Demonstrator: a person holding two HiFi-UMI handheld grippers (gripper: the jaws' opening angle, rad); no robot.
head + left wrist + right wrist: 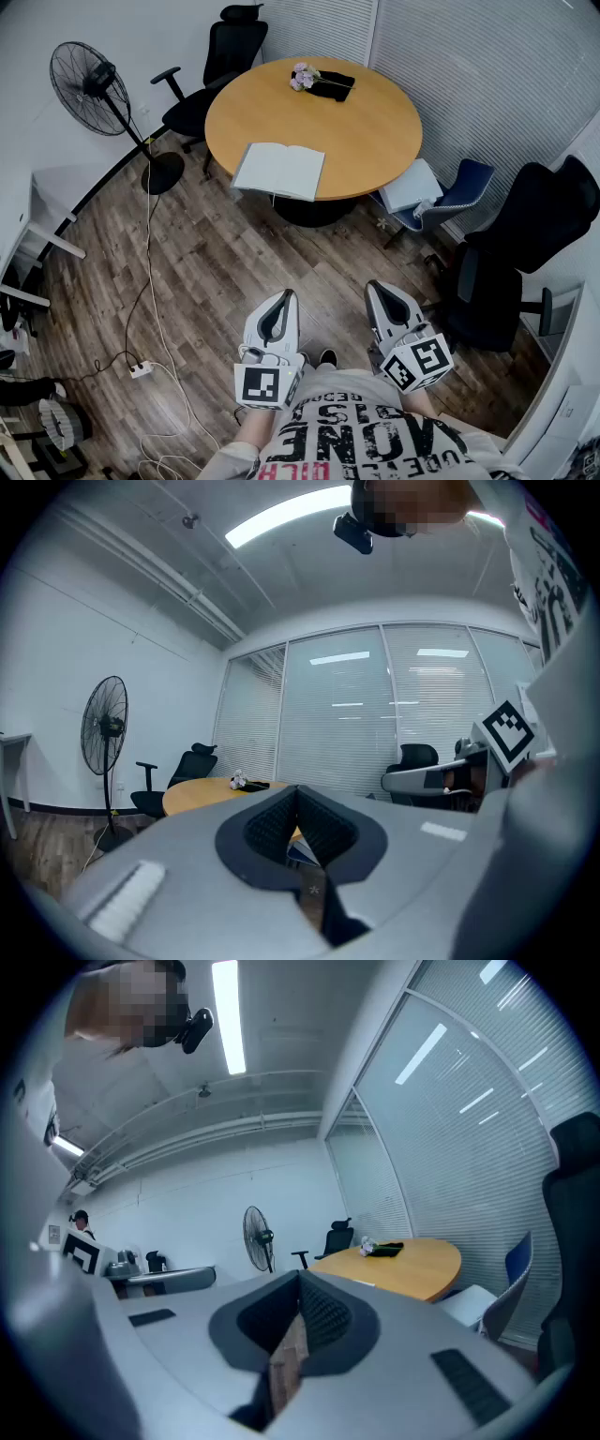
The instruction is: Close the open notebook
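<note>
While the person stands well back on the wood floor, the notebook [279, 171] lies open and flat at the near rim of the round bench [375, 122], pages up, untouched. Its spread runs across the head view, along that rim; the spine points from the rim toward the bench's middle, tilted slightly. Both tools are held level at the waist, likely a carrying pose before the approach: the left gripper [284, 300] is pressed together on nothing, and the right gripper [379, 291] likewise shows its jaws meeting, empty. Either cover looks free to fold over, with nothing lying on the pages.
</note>
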